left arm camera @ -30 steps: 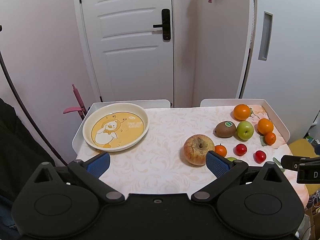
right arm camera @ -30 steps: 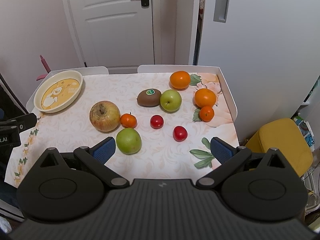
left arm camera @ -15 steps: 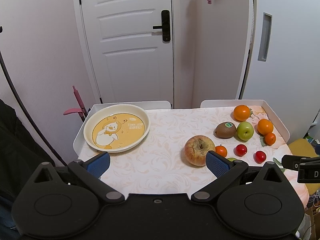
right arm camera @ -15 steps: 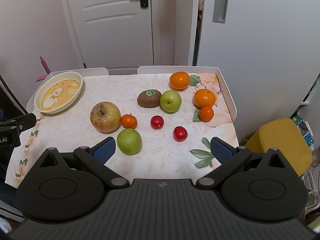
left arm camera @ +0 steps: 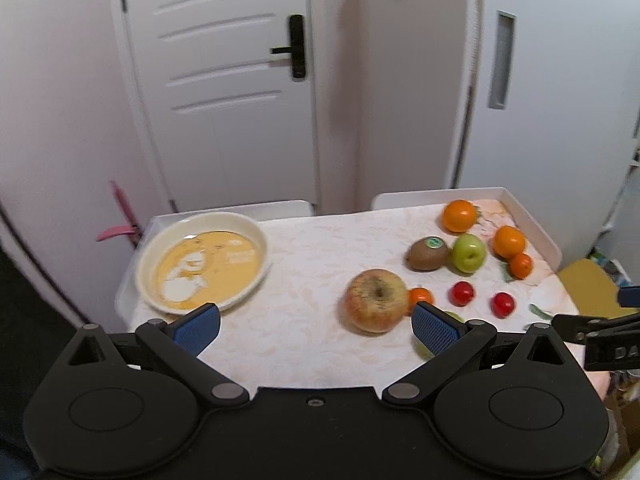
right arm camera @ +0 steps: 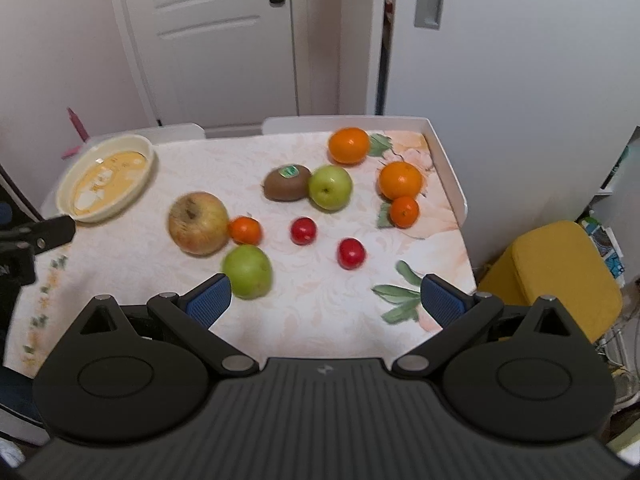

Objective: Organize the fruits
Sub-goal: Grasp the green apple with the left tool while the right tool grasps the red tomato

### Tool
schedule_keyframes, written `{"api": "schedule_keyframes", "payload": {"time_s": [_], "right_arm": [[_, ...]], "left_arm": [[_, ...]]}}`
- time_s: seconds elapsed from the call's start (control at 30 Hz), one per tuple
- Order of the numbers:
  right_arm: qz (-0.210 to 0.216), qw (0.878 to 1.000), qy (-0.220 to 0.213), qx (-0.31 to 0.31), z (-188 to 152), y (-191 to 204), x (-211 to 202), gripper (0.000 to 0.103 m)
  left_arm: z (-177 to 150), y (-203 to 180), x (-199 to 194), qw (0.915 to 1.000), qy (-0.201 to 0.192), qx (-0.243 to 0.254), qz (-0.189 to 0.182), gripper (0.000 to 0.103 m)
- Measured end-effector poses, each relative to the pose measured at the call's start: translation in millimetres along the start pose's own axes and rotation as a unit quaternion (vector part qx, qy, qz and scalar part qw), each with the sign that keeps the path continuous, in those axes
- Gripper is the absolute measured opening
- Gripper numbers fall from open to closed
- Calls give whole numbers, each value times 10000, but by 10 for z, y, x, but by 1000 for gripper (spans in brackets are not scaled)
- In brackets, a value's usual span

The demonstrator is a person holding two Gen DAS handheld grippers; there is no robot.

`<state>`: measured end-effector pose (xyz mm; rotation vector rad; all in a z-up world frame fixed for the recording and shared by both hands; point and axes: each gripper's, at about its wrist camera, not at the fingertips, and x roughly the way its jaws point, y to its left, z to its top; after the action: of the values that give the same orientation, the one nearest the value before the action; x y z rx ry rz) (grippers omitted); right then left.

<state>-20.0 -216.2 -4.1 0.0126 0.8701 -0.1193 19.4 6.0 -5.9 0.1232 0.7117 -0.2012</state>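
A yellow duck-print plate sits at the table's left. Fruit lies loose to the right: a big yellowish apple, a small tangerine touching it, a green apple at the front, a kiwi beside another green apple, two red cherry tomatoes, and three oranges. My left gripper is open and empty above the table's front, left of the big apple. My right gripper is open and empty, just behind the front green apple.
The table has a raised white rim along the right and back. A white door and cabinet stand behind. A yellow stool is right of the table. A pink hook hangs at the left.
Both grippers have moved forward and lower toward the table, so the fruit looks larger. The left view has swung a little to the right. Nothing on the table has moved.
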Motion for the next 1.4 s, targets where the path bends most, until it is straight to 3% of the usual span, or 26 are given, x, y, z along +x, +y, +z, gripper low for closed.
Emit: {"api": "schedule_keyframes", "payload": {"time_s": [0.33, 0.63, 0.73, 1.1, 1.27, 1.4], "right_arm": [[313, 9991, -62, -277, -72, -365, 518, 103], [967, 9924, -102, -748, -54, -669, 1051, 103], [1159, 9893, -66, -879, -53, -729, 1199, 99], [1546, 9806, -53, -1205, -43, -798, 1500, 83], [1658, 9781, -62, -1259, -51, -778, 1565, 77], [1680, 9768, -73, -1323, -58, -747, 1589, 72]], "left_arm": [[-186, -414, 501, 9992, 79, 218, -313, 103], [-410, -902, 941, 9993, 193, 279, -181, 103], [-460, -1066, 1050, 9993, 184, 302, -146, 101], [-530, -1351, 1393, 9993, 257, 269, 106, 79], [-570, -1377, 1467, 9989, 354, 249, 155, 60], [-591, -1403, 1463, 9988, 309, 310, 210, 59]]}}
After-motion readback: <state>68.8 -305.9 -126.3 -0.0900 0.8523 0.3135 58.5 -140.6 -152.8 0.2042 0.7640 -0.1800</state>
